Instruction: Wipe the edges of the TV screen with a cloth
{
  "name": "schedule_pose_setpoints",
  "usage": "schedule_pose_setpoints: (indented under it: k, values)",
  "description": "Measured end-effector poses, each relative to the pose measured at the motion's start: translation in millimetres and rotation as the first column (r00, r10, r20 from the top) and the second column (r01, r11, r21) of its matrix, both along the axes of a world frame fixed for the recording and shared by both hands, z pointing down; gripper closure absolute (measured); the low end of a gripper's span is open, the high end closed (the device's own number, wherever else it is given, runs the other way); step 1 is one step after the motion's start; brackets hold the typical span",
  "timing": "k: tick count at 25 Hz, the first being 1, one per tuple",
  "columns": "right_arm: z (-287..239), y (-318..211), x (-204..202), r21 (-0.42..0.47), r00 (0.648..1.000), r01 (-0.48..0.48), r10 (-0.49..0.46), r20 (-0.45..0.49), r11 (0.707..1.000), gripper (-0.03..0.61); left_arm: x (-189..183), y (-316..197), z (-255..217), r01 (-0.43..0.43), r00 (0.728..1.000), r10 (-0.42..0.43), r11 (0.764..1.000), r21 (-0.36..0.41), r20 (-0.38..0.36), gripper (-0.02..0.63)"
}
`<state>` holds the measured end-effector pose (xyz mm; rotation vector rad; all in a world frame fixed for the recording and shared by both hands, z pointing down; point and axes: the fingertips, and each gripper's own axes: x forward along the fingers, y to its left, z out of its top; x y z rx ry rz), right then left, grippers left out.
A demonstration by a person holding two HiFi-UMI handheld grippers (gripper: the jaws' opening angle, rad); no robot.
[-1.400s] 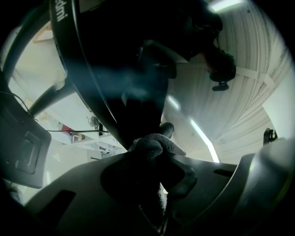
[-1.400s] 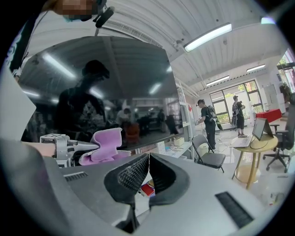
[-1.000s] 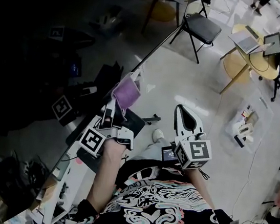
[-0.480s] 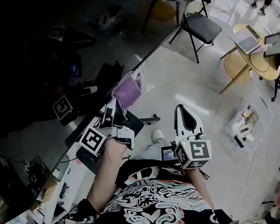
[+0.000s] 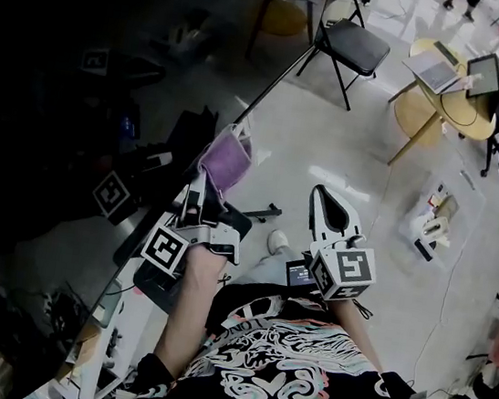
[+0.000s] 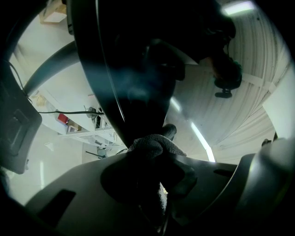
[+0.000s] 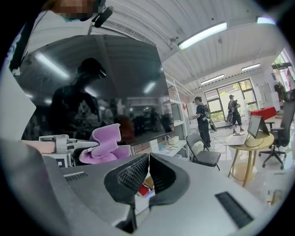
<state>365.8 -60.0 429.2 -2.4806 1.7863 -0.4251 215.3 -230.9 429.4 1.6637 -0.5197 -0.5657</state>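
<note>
Left gripper view is showing the left gripper clamping its jaws tight on a bunched, nubby cloth. The cloth is bulging out just past the jaw tips and meeting the thin dark edge of the TV screen directly ahead. Seen from the head view, the cloth is looking soft purple and folded. The right gripper is hovering off to the right, apart from the screen, its jaws all but together and gripping nothing.
</note>
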Motion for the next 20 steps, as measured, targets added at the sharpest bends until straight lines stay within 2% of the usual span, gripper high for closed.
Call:
schedule_pose_setpoints:
  k: [11, 20]
  values:
    - [-4.5, 4.2, 28.1, 0.001, 0.999, -0.037, 0.037, -0.015, 0.999, 0.548, 32.1, -4.8, -0.1, -0.008, 1.000, 0.007, 1.000, -0.020, -0.015, 0.522]
    - [-3.1, 2.0, 26.1, -0.003, 0.999, -0.044, 0.044, -0.011, 0.999, 0.548, 35.4, -6.8, -1.8, -0.013, 1.000, 0.012, 1.000, -0.023, -0.022, 0.522]
